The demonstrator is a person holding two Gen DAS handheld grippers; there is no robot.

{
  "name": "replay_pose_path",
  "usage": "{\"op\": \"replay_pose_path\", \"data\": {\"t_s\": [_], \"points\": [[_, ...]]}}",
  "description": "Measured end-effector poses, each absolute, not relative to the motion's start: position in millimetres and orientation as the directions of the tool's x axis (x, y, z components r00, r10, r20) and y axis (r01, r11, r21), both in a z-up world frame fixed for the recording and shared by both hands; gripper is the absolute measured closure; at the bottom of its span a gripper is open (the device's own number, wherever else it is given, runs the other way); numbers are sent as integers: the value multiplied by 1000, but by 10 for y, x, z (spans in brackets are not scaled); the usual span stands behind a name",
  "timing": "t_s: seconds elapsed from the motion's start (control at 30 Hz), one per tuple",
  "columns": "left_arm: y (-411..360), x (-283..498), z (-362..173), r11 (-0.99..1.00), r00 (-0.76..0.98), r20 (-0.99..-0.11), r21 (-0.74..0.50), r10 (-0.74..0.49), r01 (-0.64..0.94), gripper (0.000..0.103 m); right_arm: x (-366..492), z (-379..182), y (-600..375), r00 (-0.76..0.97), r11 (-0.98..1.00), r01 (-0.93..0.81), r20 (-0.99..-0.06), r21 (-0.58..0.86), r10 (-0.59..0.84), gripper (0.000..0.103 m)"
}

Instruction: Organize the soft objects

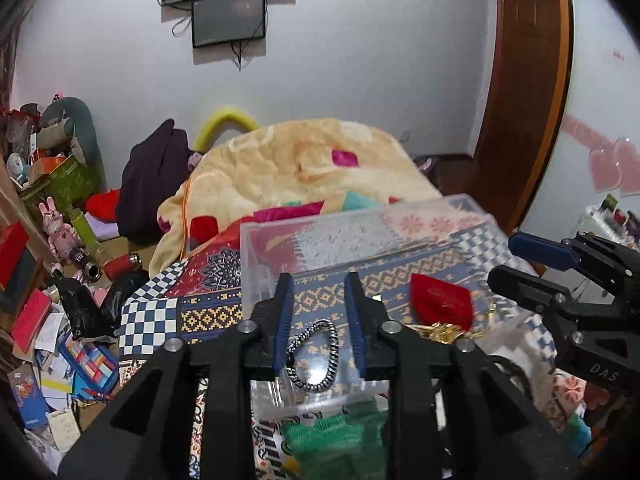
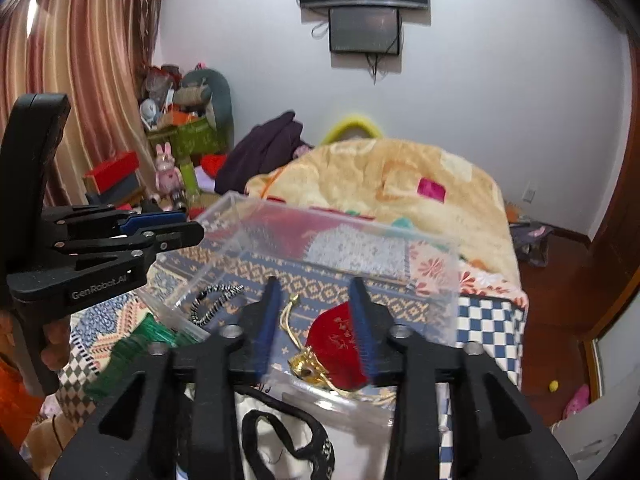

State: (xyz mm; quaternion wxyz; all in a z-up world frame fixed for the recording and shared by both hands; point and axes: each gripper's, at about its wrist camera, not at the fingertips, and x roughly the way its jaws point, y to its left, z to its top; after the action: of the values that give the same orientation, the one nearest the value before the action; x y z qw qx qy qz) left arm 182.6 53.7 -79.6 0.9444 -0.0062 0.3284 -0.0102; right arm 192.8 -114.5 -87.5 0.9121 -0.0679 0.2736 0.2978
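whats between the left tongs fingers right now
In the left wrist view, a black-and-white braided band shows in the gap between the open left tongs, lying inside the clear box. The fingers are not touching it.

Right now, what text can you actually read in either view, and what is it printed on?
"GenRobot.AI": side of the black left gripper.
"DAS": side of the black right gripper.
Gold print on the red fabric pouch inside the clear plastic box: too blurred to read.
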Motion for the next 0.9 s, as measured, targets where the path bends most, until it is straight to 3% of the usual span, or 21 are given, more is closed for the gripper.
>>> {"op": "replay_pose_path", "data": {"t_s": [0.2,0.27,0.53,0.9], "points": [[530,1471,-584,999,836,-548,-28,-34,22,47,1706,-750,-1279,710,818,-574,-471,43,523,34],[525,1378,-548,999,844,-535,-30,-39,27,42,1646,-750,-1306,715,818,-574,-463,40,524,33],[523,1084,-713,1000,831,-556,-24,-28,18,39,1495,-946,-1388,700,820,-568,-487,61,522,33],[549,891,-1316,997,741,-669,-80,-57,4,39,1335,-1365,-1153,578,765,-629,-572,142,582,33]]}}
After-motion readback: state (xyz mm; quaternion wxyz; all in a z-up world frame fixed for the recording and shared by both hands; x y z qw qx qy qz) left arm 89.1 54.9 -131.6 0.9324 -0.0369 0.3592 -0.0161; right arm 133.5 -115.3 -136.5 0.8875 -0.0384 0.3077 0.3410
